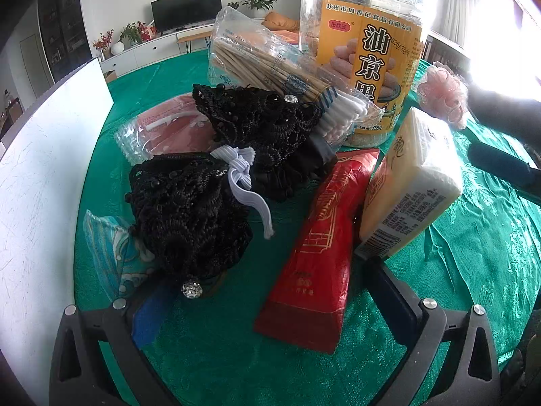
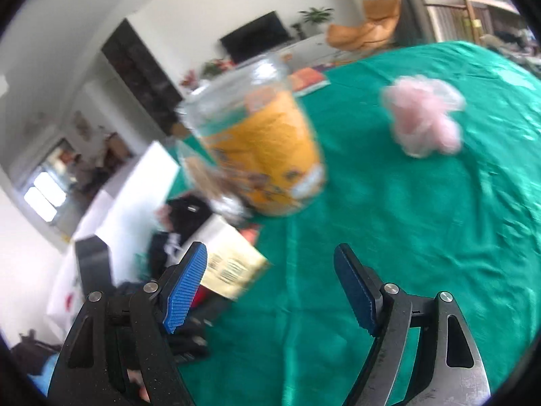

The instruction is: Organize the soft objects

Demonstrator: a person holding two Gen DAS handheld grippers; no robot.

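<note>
You're in a home living room: flat TV (image 1: pixel 186 8) on a low white cabinet (image 1: pixel 142 50) at 12 o'clock, potted plants (image 1: pixel 258 1) beside it, orange armchair (image 2: pixel 368 25) at 1 o'clock, green-clothed worktop (image 1: pixel 473 230).

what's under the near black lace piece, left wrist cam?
A teal patterned packet sticks out from under the near black lace piece. How far it runs beneath is covered. A white elastic band lies on top.
</note>
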